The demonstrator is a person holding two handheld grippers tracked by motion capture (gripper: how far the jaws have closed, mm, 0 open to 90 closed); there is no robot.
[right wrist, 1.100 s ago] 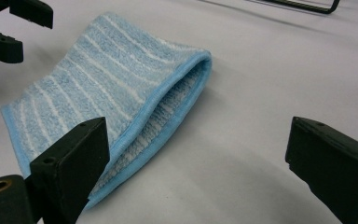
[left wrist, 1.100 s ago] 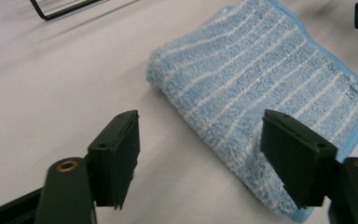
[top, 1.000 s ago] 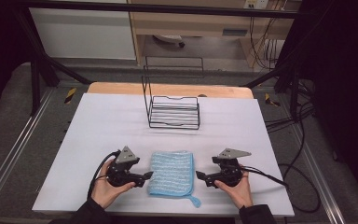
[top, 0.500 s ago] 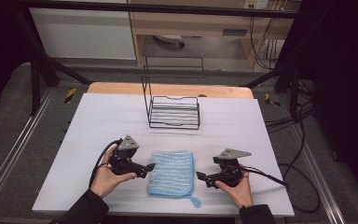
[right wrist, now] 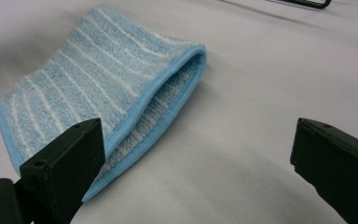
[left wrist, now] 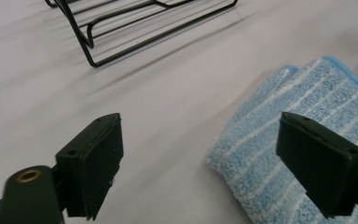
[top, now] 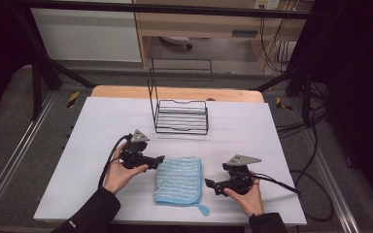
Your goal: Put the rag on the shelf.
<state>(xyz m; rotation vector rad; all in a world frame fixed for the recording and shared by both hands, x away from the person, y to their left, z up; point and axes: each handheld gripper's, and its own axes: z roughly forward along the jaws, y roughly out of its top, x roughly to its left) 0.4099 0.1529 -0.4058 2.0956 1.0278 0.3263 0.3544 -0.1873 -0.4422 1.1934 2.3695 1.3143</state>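
With the folded blue cloth (top: 178, 180) lying flat on the table (top: 272, 145) between them, the left gripper (top: 158, 159) and right gripper (top: 209, 183) hover wide-jawed at its sides, probably about to pinch an edge each.

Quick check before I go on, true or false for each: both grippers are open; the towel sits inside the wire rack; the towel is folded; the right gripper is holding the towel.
1. Both the left gripper and the right gripper are open. True.
2. The blue towel sits inside the wire rack. False: it lies on the white table, nearer the person than the rack.
3. The towel is folded. True.
4. The right gripper holds the towel. False: its jaws are apart and grip nothing.
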